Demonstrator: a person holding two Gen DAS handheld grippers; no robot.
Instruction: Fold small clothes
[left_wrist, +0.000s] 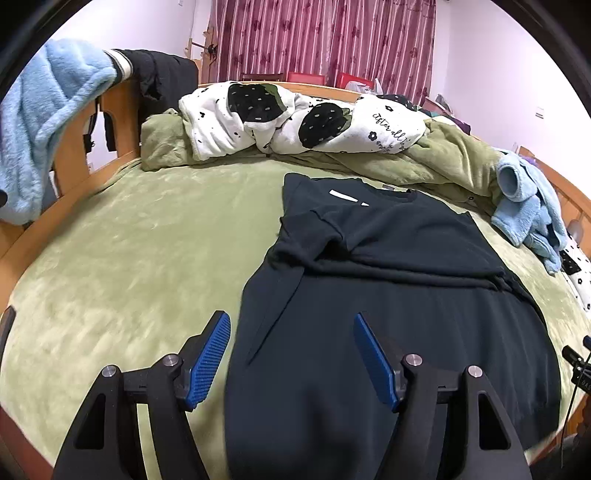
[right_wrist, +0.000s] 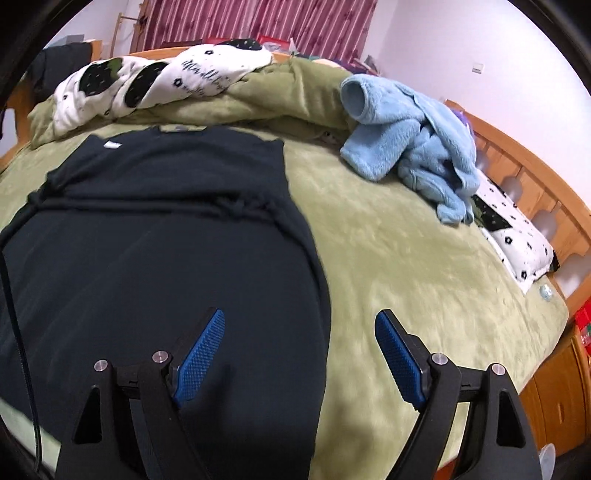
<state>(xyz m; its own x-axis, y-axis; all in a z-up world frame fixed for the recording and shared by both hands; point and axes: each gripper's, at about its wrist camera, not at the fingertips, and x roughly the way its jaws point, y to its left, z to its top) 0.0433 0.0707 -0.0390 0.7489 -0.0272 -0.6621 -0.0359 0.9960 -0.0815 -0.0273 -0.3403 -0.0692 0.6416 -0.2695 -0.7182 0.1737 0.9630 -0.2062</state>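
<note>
A dark navy T-shirt (left_wrist: 388, 295) lies flat on the green bed cover, collar toward the far side and both sleeves folded in over the body. My left gripper (left_wrist: 291, 334) hovers over the shirt's near left edge, jaws open, nothing gripped between its blue pads (left_wrist: 208, 354). The same T-shirt (right_wrist: 159, 251) fills the left of the right wrist view. There my right gripper (right_wrist: 299, 328) stands open and wide over the shirt's near right edge, one pad above the cloth and the other above bare cover.
A green bed cover (left_wrist: 129, 266) spreads over the wooden-framed bed. A rumpled white strawberry-print blanket (left_wrist: 295, 118) and green quilt lie along the far side. A light blue fleece garment (right_wrist: 417, 140) sits at the right, another blue fleece (left_wrist: 40, 122) hangs at the left. A black cable (right_wrist: 14, 314) runs at the left edge.
</note>
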